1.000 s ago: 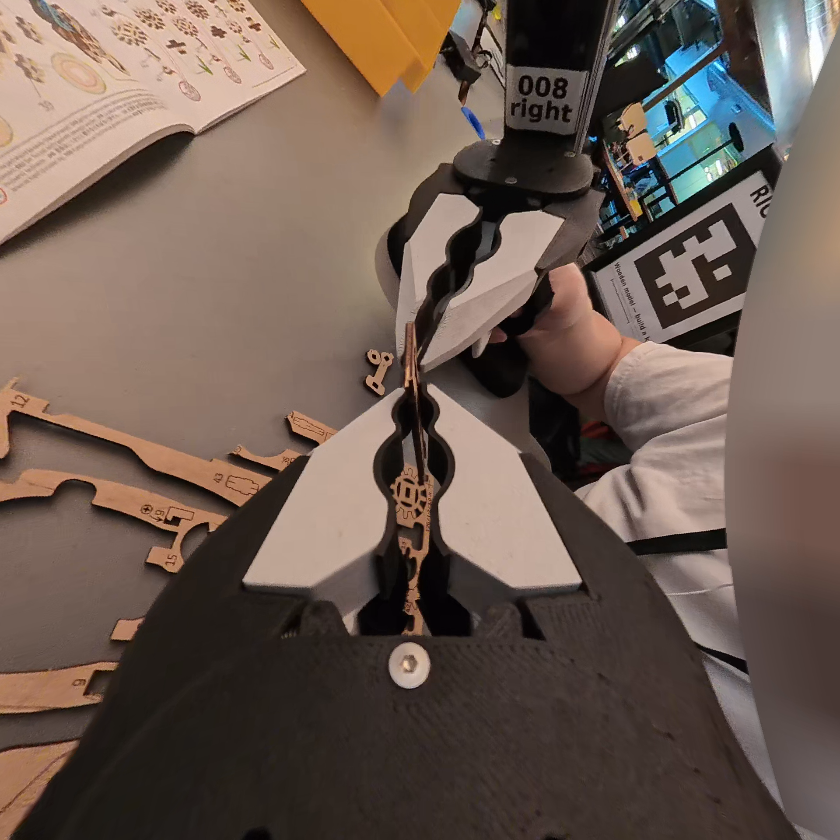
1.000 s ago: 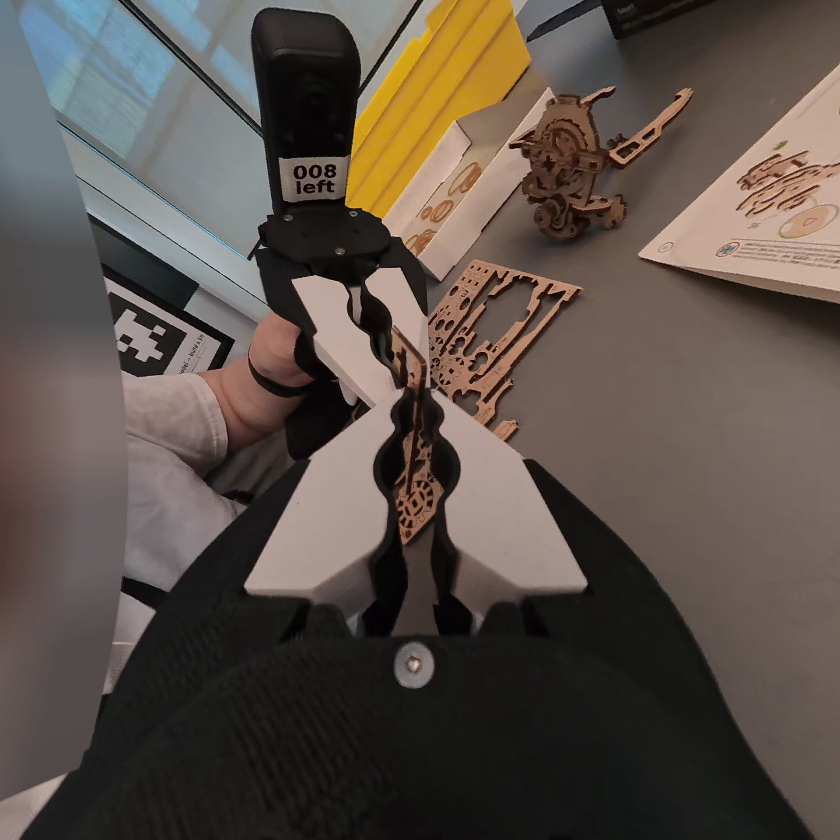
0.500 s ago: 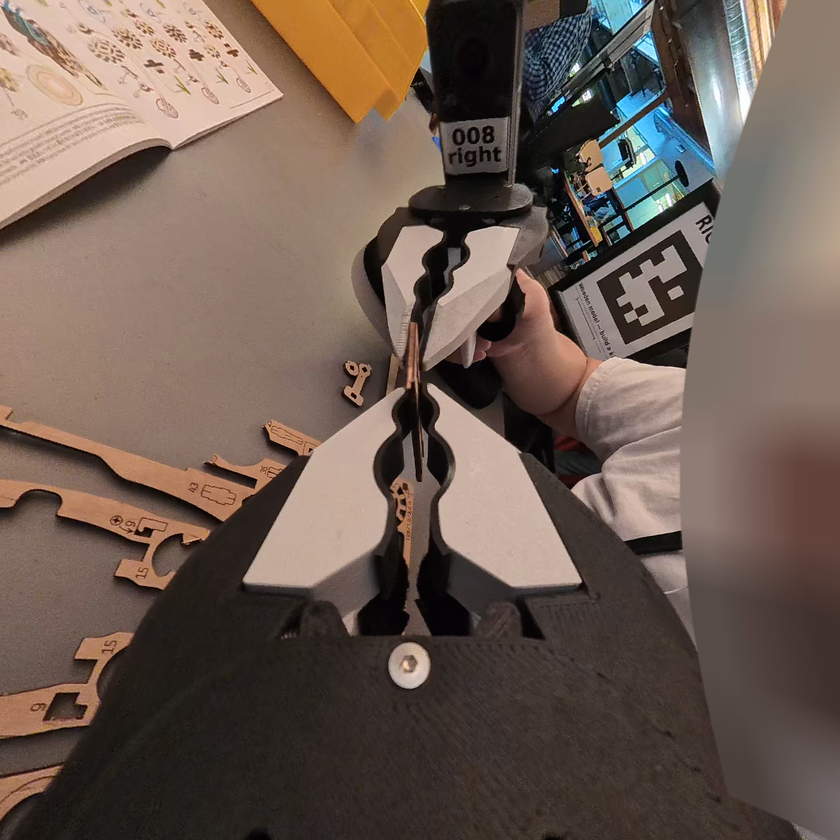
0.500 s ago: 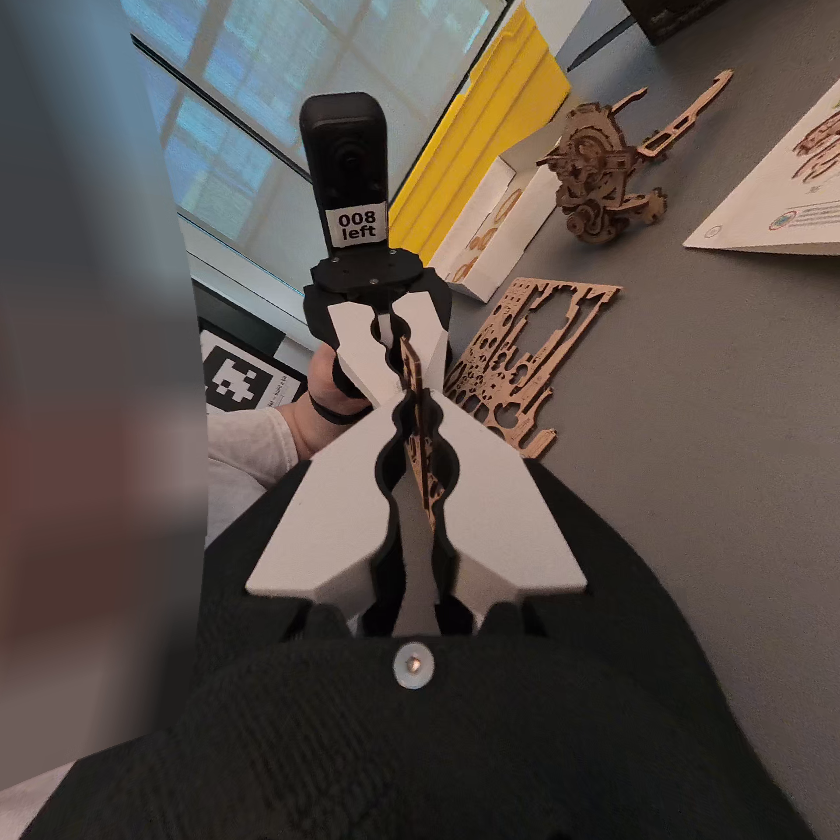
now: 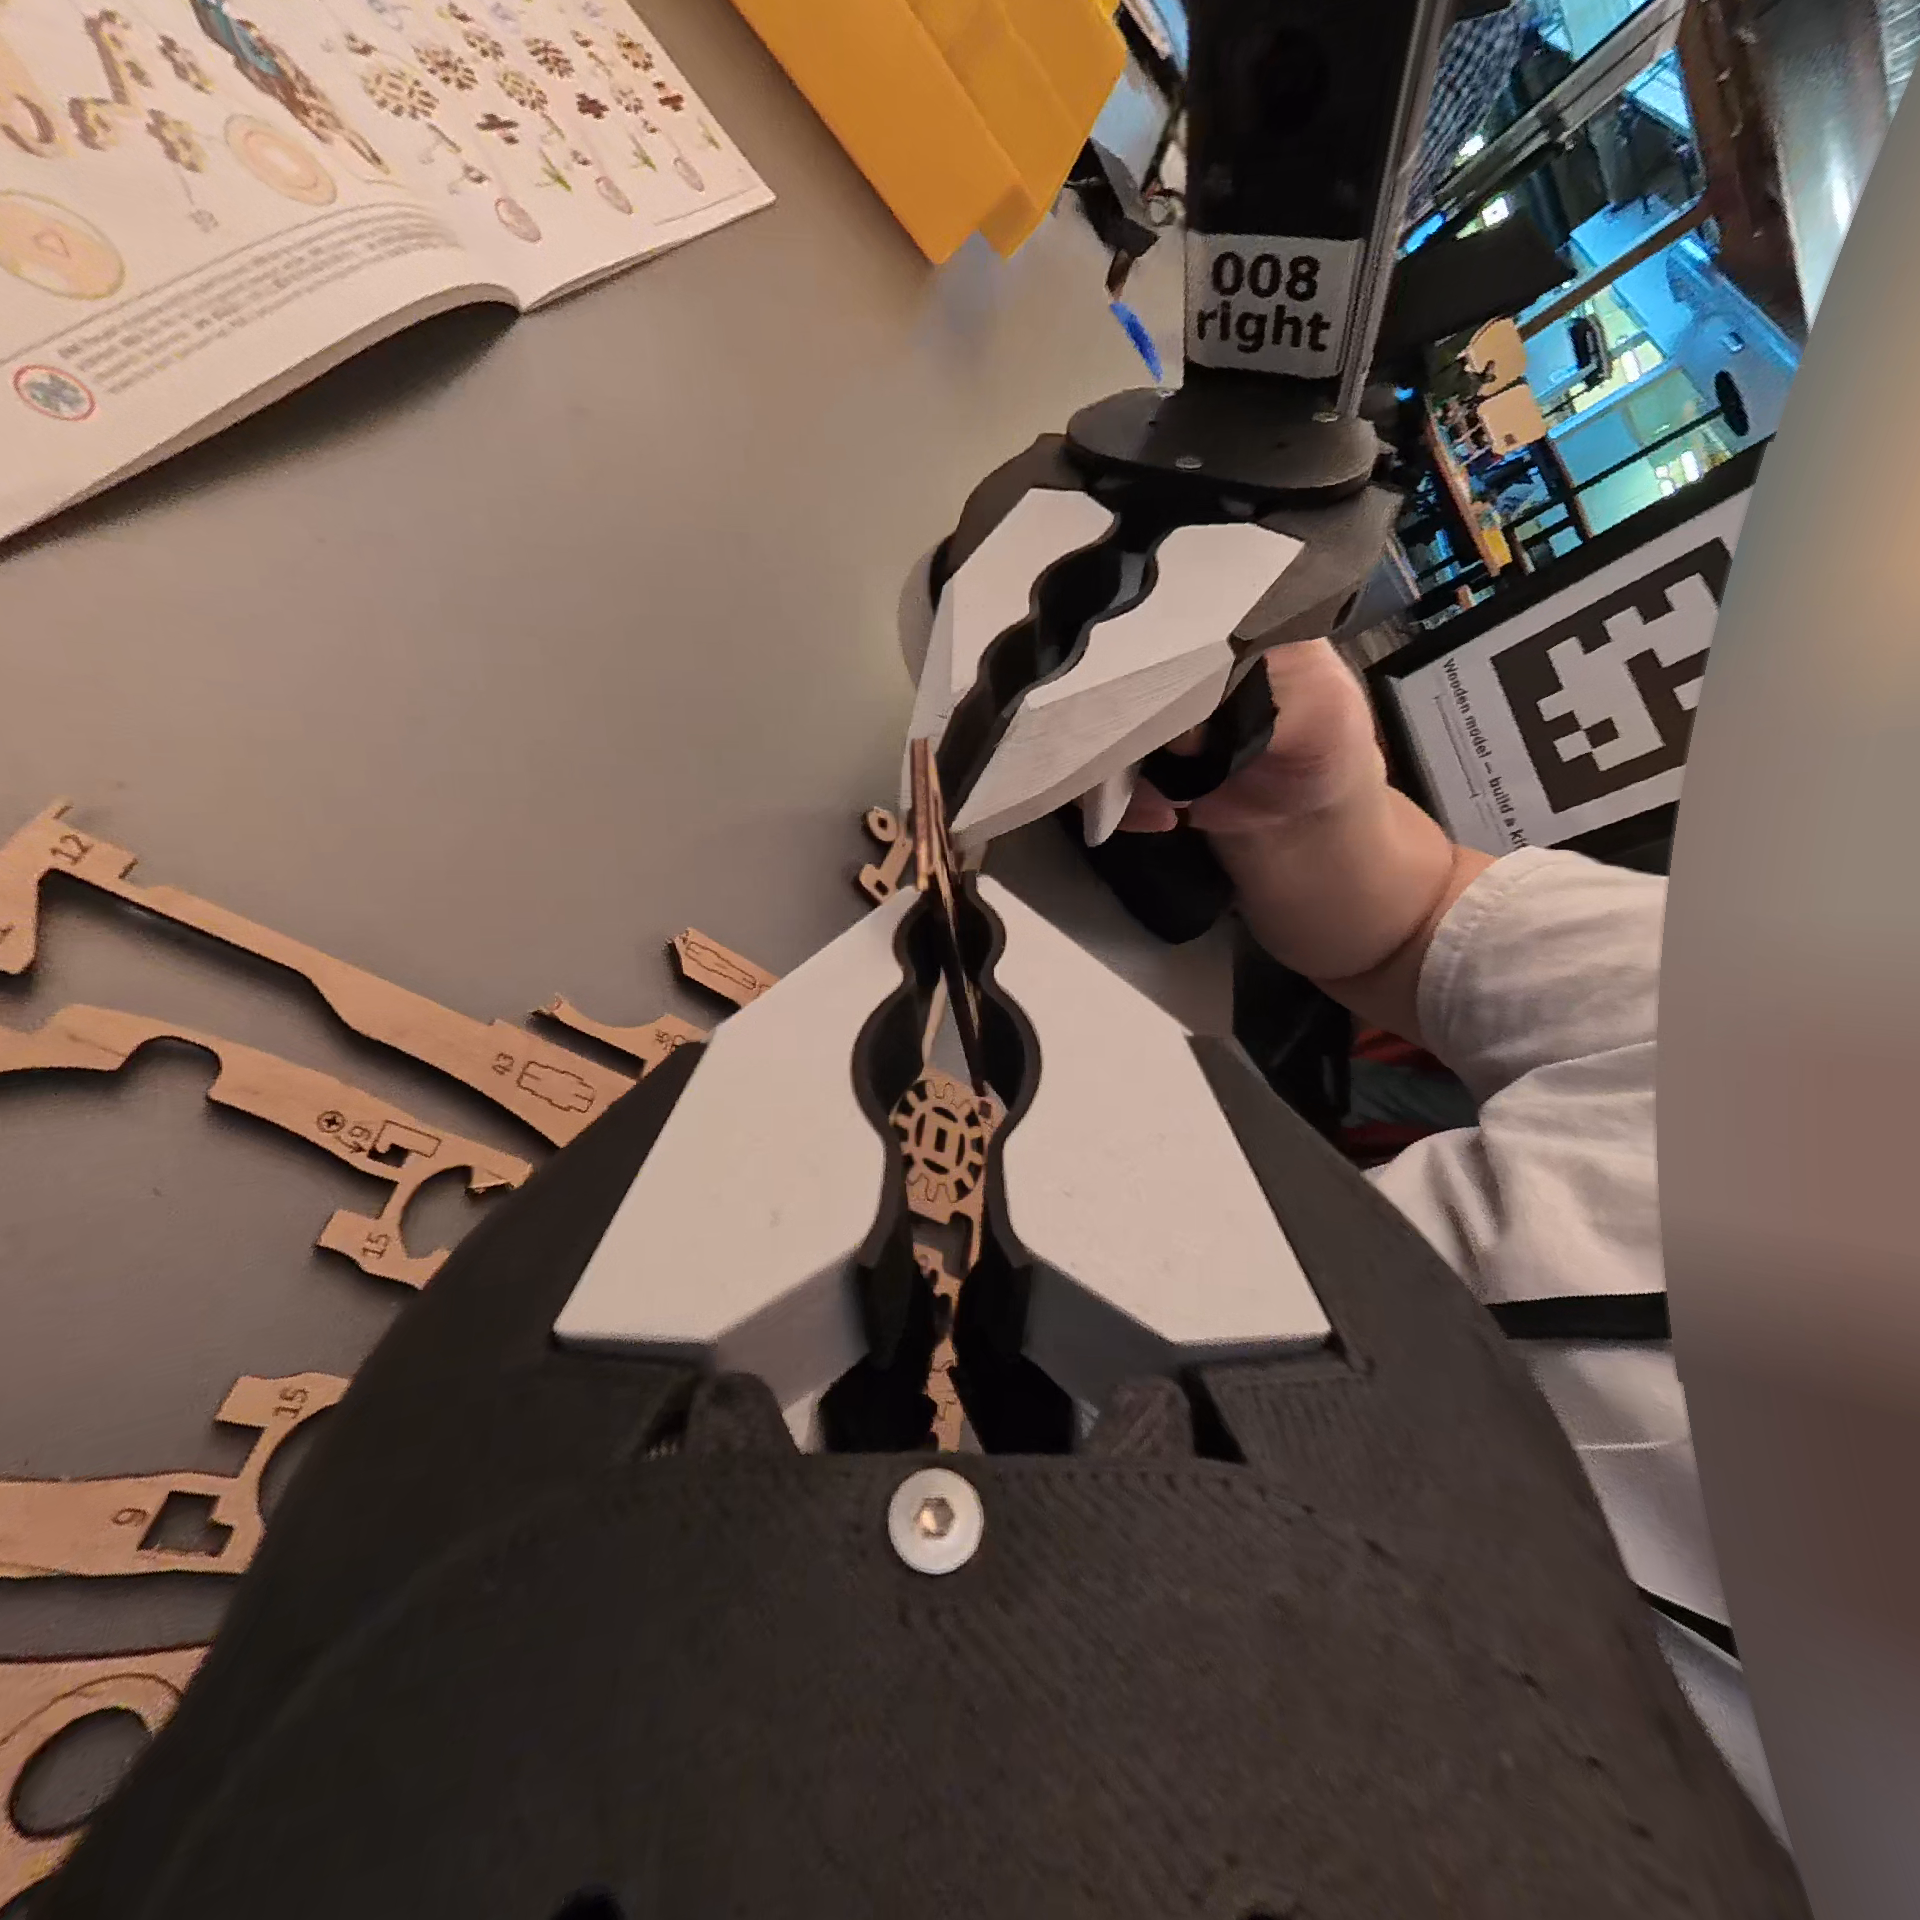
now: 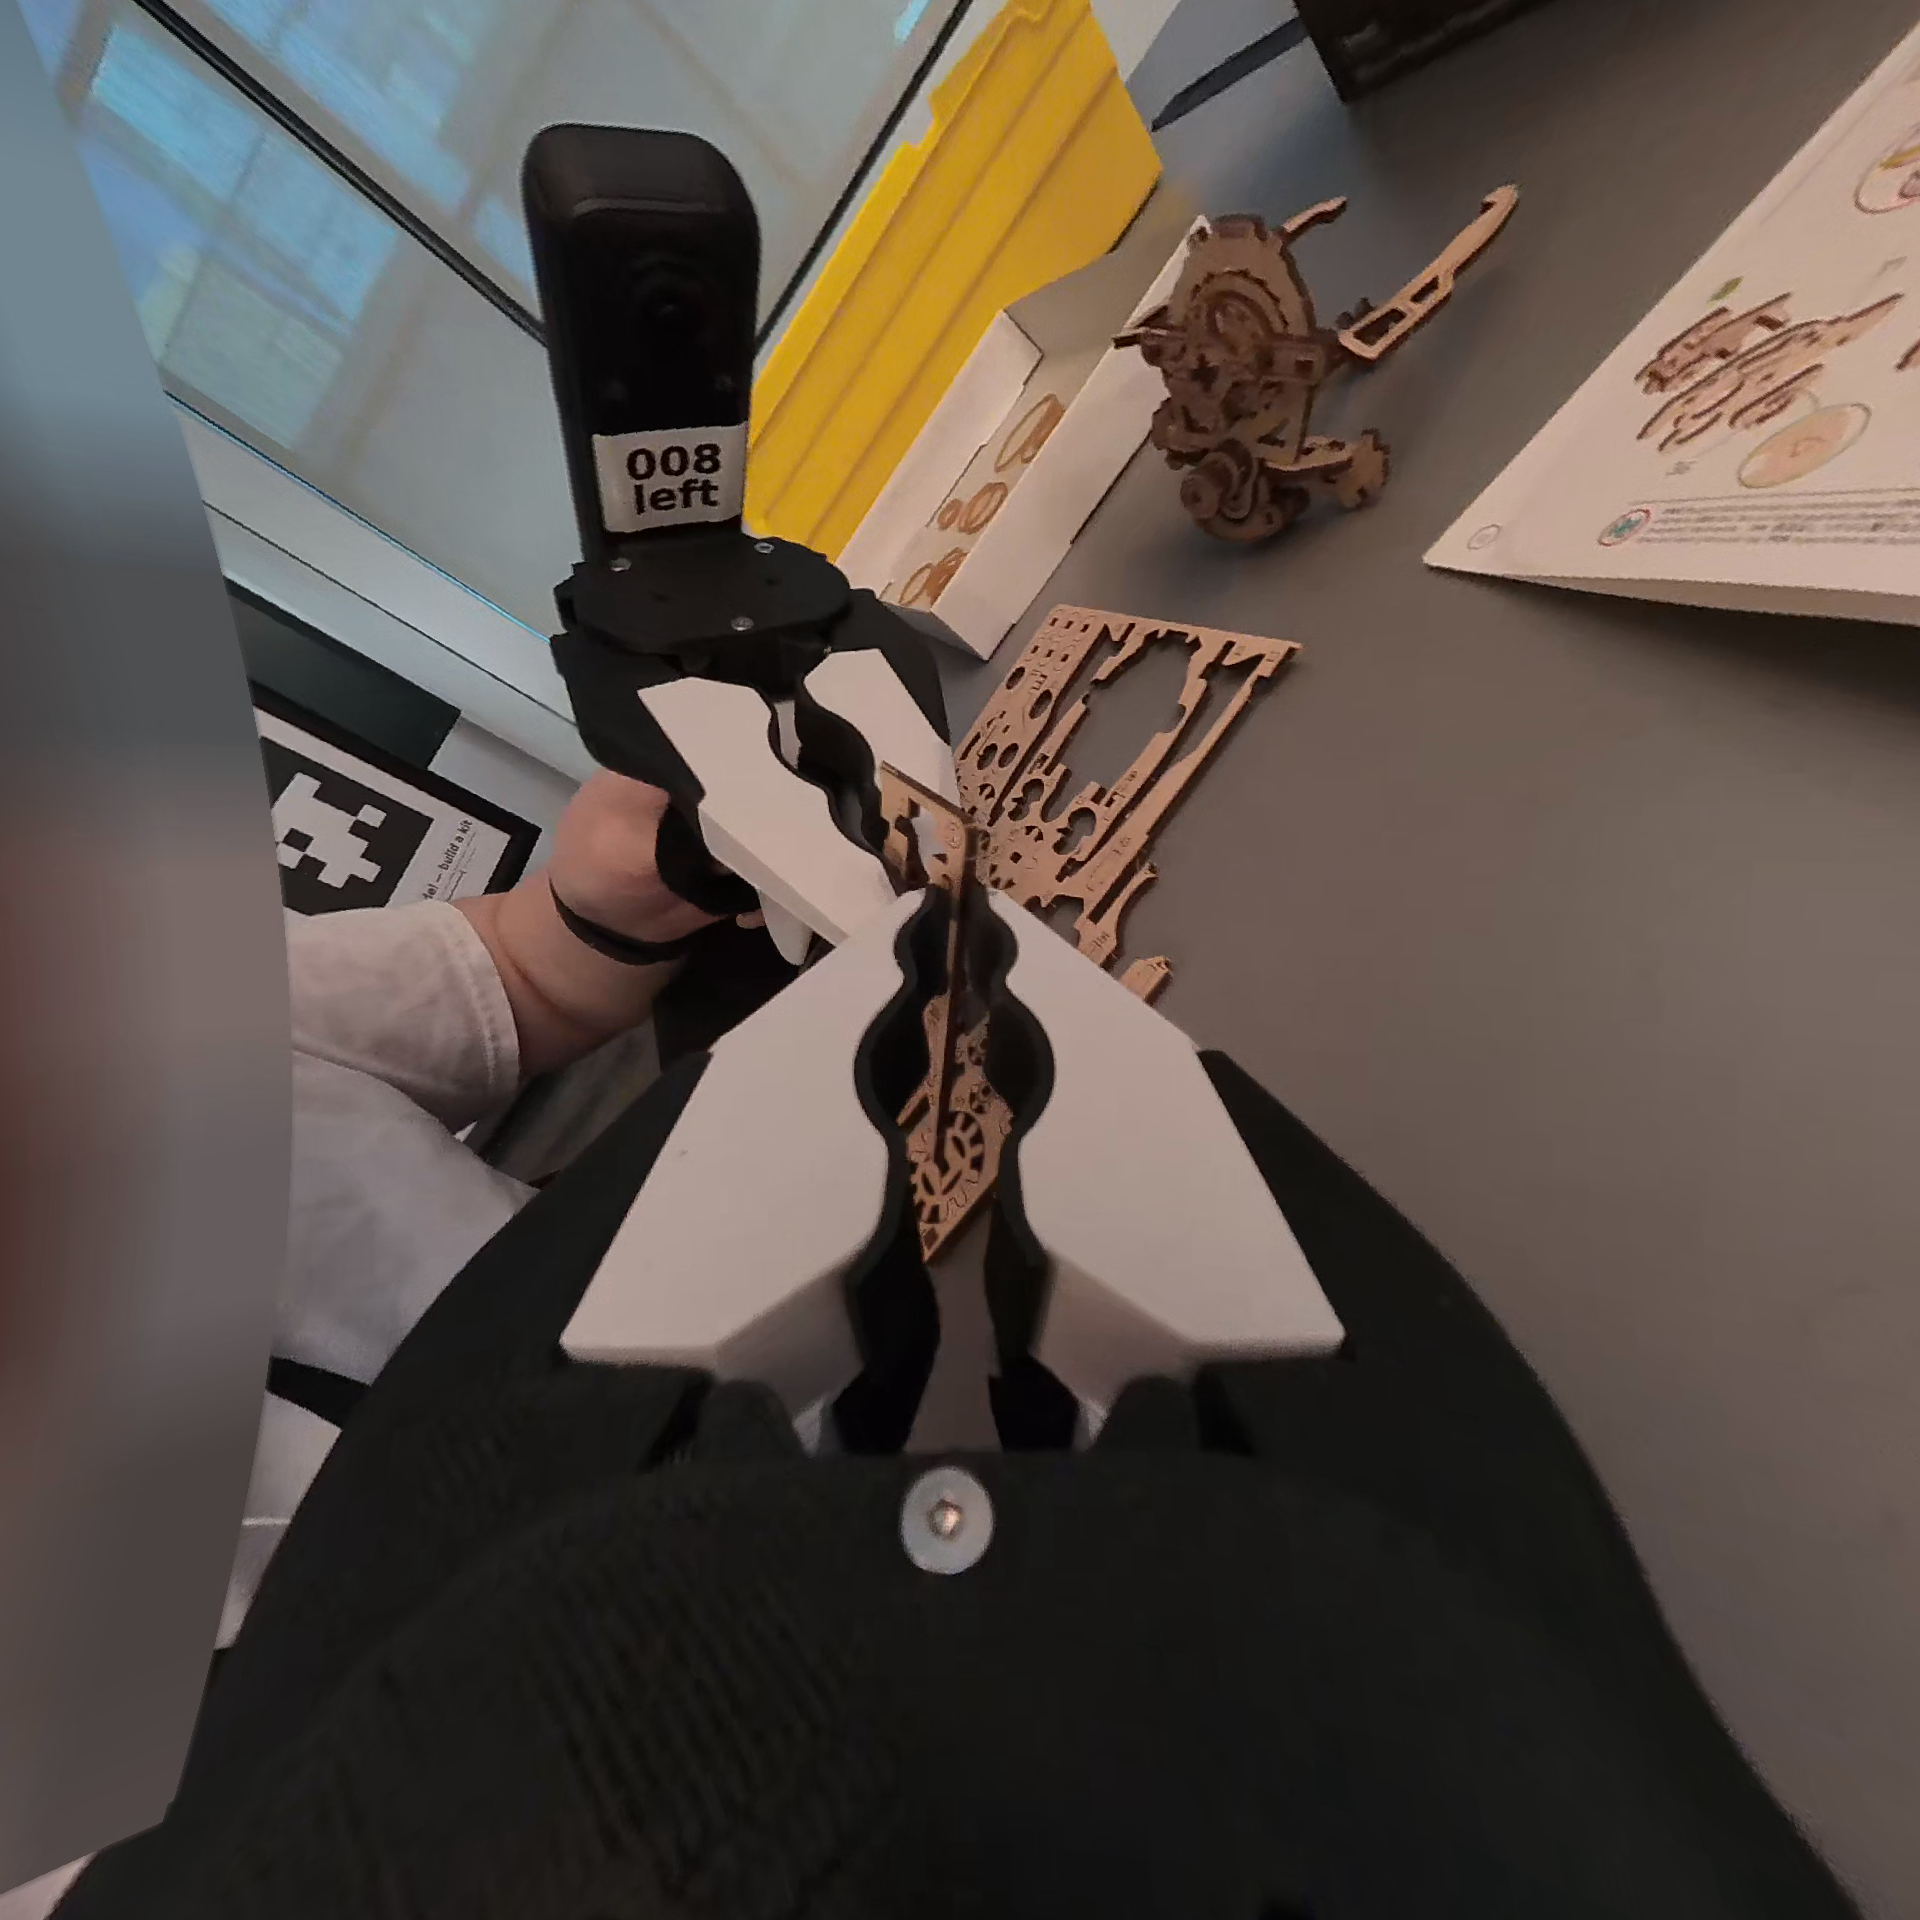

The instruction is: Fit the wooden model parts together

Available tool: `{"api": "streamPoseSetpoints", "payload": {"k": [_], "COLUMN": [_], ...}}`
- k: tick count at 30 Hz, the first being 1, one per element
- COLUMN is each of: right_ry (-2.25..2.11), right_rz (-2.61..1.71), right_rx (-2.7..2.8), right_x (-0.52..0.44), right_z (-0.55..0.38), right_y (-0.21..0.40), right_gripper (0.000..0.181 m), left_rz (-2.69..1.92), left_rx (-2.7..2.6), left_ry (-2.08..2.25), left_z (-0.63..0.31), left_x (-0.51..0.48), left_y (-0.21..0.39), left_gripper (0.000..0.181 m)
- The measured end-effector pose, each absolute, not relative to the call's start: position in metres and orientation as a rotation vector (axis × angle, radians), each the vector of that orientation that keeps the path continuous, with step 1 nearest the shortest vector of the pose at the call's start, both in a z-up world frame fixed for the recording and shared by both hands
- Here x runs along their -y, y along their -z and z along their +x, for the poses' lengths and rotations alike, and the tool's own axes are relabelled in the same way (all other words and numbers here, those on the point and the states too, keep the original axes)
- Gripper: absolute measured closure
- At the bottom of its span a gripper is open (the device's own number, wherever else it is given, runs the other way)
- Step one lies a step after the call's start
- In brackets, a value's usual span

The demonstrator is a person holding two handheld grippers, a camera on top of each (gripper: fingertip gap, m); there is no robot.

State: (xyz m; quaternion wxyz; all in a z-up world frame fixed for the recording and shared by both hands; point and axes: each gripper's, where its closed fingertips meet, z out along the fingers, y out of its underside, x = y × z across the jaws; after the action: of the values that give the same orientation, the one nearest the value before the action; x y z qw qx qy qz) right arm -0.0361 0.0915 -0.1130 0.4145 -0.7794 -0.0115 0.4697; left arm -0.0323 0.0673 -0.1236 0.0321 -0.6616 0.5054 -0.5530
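Wooden parts sheet (image 5: 940, 1143), a thin laser-cut piece with gear outlines, stands edge-on between both grippers, so most of its face is hidden; whether it is one piece or two pressed together cannot be told. Left gripper (image 5: 948, 883) is clamped on the sheet, which runs back along the gap between its fingers. Right gripper (image 6: 954, 904) is likewise closed on the sheet from the opposite end, tips nearly meeting the left gripper's. One hand (image 5: 1278, 748) holds the right gripper's handle. Beyond the sheet on the grey table (image 5: 520, 644) lie one assembled wooden model (image 6: 1247, 364), one emptied parts frame (image 6: 1101, 748), one open instruction booklet (image 5: 312, 208) and one yellow bin (image 6: 935, 281). Several offcut strips (image 5: 312, 1081) are cut off by the left gripper's body.
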Motion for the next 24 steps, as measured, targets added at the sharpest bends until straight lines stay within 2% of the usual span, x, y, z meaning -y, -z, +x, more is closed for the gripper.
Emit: {"api": "streamPoseSetpoints", "payload": {"k": [5,24], "right_ry": [-1.084,-1.305], "right_rz": [-1.968,-1.837], "right_rx": [0.043,0.004], "right_x": [-0.094,-0.089], "right_z": [-0.035,-0.037], "right_y": [0.116,0.098], "right_gripper": [0.180,0.181], "left_rz": [-2.050,-1.977], "left_rx": [-1.547,-1.540], "left_ry": [1.662,1.793], "left_z": [-0.031,-0.033], "left_x": [-0.071,-0.065], "left_y": [0.129,0.112], "left_gripper": [0.180,0.180]}}
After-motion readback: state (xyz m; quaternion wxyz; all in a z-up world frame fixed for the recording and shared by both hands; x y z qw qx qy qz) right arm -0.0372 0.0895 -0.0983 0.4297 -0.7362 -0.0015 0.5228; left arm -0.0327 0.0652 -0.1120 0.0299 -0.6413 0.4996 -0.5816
